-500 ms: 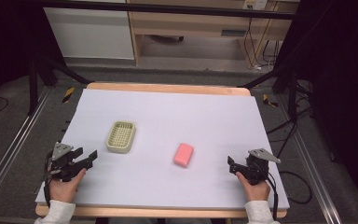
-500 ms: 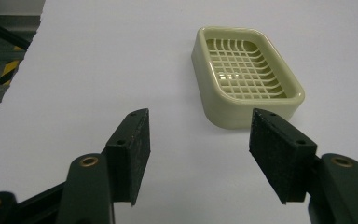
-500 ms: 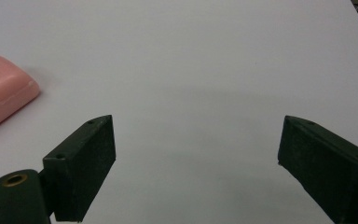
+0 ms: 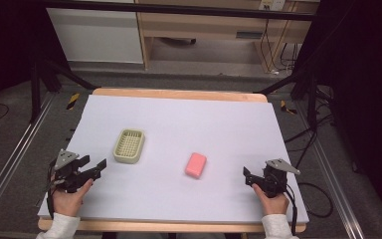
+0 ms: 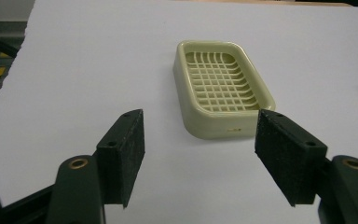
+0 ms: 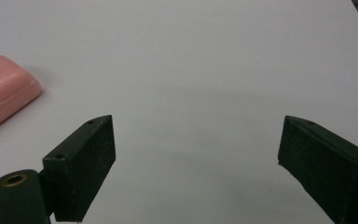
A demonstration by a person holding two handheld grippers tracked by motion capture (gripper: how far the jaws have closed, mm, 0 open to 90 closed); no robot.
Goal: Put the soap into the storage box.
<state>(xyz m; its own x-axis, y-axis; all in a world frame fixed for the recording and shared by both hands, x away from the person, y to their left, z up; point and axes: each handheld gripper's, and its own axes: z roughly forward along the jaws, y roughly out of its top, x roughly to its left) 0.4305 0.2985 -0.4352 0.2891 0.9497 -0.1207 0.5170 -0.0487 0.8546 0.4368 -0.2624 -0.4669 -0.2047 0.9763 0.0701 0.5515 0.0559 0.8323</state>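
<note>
1. The soap dish (image 4: 129,145) is sitting flat on the left half of the counter (image 4: 229,124), slatted side up, long edge running near to far. That way it's presenting a short end to the left gripper (image 4: 95,166), which is hanging just near and left of it.

2. The left gripper's fingers (image 5: 126,151) are standing wide apart with nothing between them. In the left gripper view the dish (image 5: 221,86) is lining up just past the gap, a bit toward the right finger, so I'm guessing the spread is there to straddle the dish's width.

3. The pink soap bar (image 4: 195,165) is lying flat near the middle of the counter, right of the dish and well apart from it, tilted slightly. Nothing is touching it.

4. The right gripper (image 4: 246,177) is resting at the near right, pointing left toward the bar. Its fingers (image 6: 81,168) are gaping too, holding nothing. In the right gripper view the bar (image 6: 4,91) is peeking in at the far left edge, so the aim isn't on it yet.

5. My read: one gripper per object, each parked on its own side so the arms aren't crossing. Probably the soap is headed for the dish, with the left steadying it.
</note>
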